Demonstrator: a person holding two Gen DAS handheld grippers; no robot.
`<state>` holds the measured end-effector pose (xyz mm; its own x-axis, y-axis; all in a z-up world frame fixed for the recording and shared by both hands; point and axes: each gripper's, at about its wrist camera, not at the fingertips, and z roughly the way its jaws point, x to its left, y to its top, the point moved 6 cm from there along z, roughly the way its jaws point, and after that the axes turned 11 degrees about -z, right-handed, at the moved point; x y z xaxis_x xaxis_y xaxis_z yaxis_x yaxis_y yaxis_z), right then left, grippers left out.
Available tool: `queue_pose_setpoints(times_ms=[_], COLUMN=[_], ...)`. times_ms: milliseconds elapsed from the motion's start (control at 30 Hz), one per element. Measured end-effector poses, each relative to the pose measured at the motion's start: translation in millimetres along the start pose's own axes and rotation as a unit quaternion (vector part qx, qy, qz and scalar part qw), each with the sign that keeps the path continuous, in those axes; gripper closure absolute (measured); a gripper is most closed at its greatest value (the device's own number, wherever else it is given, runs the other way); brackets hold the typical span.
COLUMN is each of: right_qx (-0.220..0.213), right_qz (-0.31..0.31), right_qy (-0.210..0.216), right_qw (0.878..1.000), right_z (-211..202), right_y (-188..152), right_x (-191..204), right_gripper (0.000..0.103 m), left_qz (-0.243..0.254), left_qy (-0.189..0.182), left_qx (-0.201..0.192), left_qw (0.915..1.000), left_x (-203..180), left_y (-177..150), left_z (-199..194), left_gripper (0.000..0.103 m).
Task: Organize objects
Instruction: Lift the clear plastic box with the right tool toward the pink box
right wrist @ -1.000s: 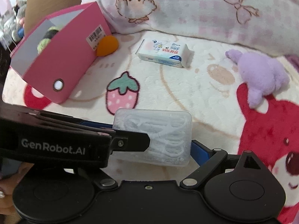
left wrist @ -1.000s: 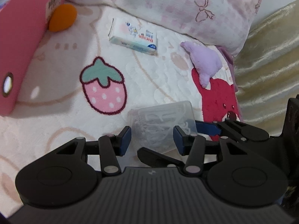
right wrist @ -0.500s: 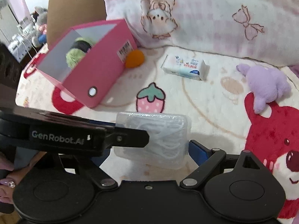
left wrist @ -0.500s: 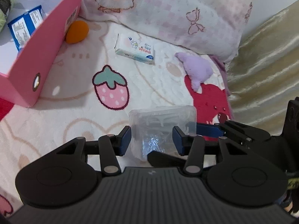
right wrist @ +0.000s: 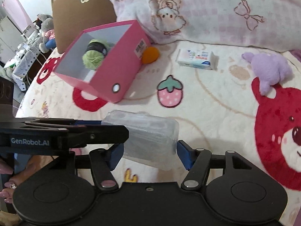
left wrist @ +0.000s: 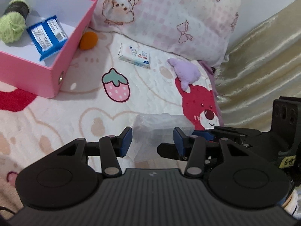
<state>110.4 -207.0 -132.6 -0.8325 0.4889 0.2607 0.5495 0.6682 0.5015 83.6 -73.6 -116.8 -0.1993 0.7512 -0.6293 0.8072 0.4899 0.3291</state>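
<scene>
A clear plastic box (left wrist: 161,130) hangs above the blanket, held between both grippers. My left gripper (left wrist: 153,141) is shut on it, blue pads on two opposite sides. My right gripper (right wrist: 150,154) is closing its jaws, and its pads touch the clear plastic box (right wrist: 148,137) on both ends. The left gripper's fingers (right wrist: 94,135) cross in from the left in the right wrist view. An open pink box (left wrist: 56,69) to the far left holds green yarn (left wrist: 13,26) and a blue packet (left wrist: 47,35).
On the patterned blanket lie an orange ball (left wrist: 88,40) against the pink box, a white tissue pack (left wrist: 135,55) and a purple plush (left wrist: 186,73). A pillow (left wrist: 169,15) lines the back, gold fabric (left wrist: 259,56) the right. A person's hand (right wrist: 7,186) shows lower left.
Both grippers have risen with the clear box, so the pink box's inside has come into view. The right gripper's jaws have narrowed from wide apart onto the box.
</scene>
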Motion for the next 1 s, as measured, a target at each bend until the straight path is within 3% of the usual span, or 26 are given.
queue_pose_setpoints(times_ms=[633, 1000], right_qx=[-0.028, -0.04], right_qz=[-0.01, -0.026], right_qy=[-0.019, -0.017], right_qw=[0.999, 0.999], right_z=[-32, -37], right_y=[12, 23], right_x=[69, 108], right_gripper=[0.036, 0.036], left_qz=[0.058, 0.047], left_qy=[0.026, 0.028], left_qx=[-0.032, -0.061], left_qw=[0.9974, 0.9967], left_x=[-12, 5], left_y=[-3, -5], left_z=[-78, -120], left_gripper=[0.057, 0.057])
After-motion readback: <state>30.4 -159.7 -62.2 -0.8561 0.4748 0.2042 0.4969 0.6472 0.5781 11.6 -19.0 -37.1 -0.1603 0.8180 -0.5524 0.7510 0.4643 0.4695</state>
